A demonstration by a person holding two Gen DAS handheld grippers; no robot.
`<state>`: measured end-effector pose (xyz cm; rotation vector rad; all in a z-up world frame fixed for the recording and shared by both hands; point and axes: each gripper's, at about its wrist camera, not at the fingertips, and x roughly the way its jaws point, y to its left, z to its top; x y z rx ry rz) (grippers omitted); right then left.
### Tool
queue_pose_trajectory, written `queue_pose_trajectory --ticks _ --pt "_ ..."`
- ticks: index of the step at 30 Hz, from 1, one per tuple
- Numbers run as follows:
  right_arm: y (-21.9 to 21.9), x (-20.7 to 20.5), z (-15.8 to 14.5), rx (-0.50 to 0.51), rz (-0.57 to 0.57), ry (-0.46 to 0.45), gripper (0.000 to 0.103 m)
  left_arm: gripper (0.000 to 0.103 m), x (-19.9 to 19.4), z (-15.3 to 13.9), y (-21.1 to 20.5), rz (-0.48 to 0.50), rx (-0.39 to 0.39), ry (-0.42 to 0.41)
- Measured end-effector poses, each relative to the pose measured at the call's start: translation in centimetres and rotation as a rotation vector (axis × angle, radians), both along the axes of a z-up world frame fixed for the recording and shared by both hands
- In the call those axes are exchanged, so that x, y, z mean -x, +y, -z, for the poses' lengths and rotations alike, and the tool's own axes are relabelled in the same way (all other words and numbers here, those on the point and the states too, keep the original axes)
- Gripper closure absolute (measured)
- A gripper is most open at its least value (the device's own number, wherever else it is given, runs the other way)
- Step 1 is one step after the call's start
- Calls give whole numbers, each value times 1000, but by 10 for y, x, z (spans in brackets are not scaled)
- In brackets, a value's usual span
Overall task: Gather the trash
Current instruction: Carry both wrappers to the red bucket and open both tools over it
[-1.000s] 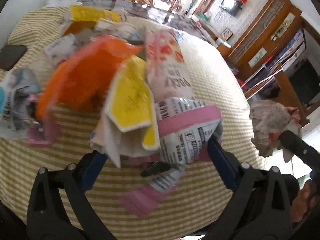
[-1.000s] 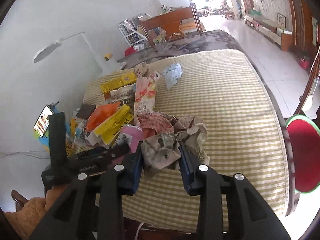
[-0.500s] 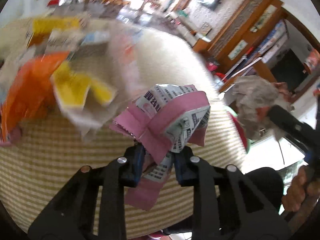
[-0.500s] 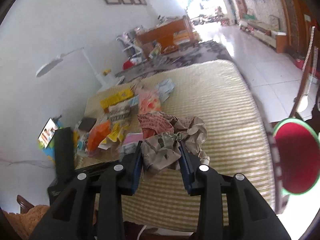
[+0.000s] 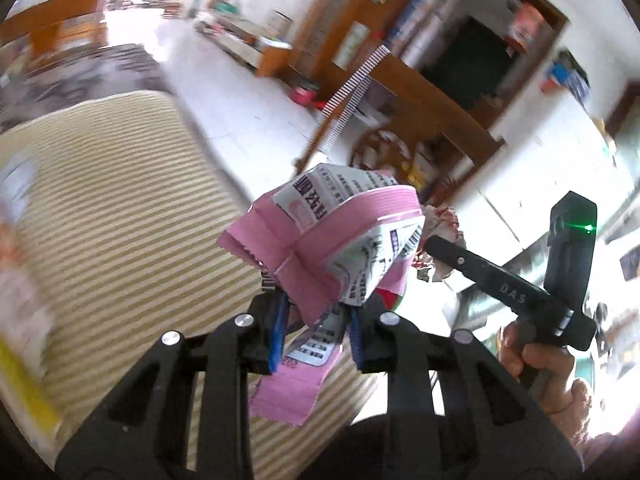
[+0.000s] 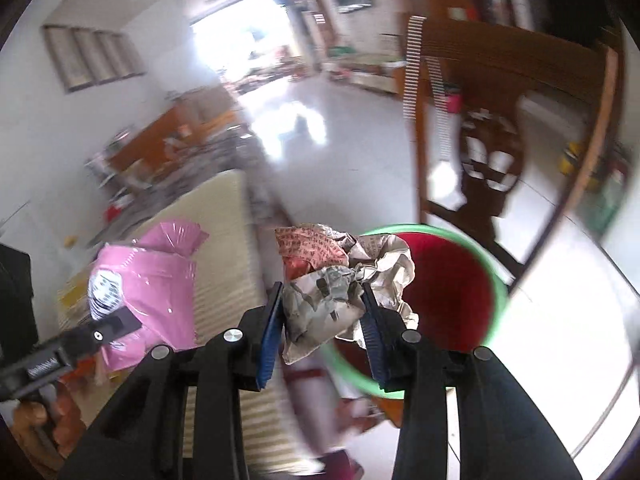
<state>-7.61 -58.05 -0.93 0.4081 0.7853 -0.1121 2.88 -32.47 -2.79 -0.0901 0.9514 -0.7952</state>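
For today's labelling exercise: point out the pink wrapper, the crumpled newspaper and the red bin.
pink wrapper (image 5: 320, 240), left wrist view, on its folded pink band.
crumpled newspaper (image 6: 324, 300), right wrist view, on the grey crumple between the pads.
red bin (image 6: 448, 288), right wrist view, on its red inside.

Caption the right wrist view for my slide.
Right gripper carrying crumpled newspaper toward a green-rimmed red bin.

A pink-and-white printed wrapper (image 5: 340, 240), a grey, cream and red-printed paper wad (image 6: 340, 284), a red bin with a green rim (image 6: 494, 276), and a yellow-and-cream striped tablecloth (image 5: 120, 208).
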Motion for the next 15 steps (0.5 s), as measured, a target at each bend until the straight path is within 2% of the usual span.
queue_pose_trajectory --ticks 4,6,8,9,10,12,13,15 --pt "-34 2 12 -7 66 11 67 78 -9 14 -54 83 -40 -4" --pt "-40 2 14 -11 78 20 67 78 -7 20 -65 100 -65 -5" --pt "-45 -2 17 -4 84 20 61 77 -7 26 -76 117 -84 4" --pt "-47 0 19 1 87 19 55 70 -6 28 -79 126 -92 10" --pt "-48 -2 21 4 91 15 52 57 -7 29 -82 123 -109 4" --pt "-51 -4 25 4 100 12 38 47 -9 26 -79 97 -128 -31" --pt "-50 -6 27 3 104 15 36 39 -10 25 -76 81 -122 -39" --pt "-51 -10 29 -1 106 23 32 32 -11 23 -67 56 -92 -27"
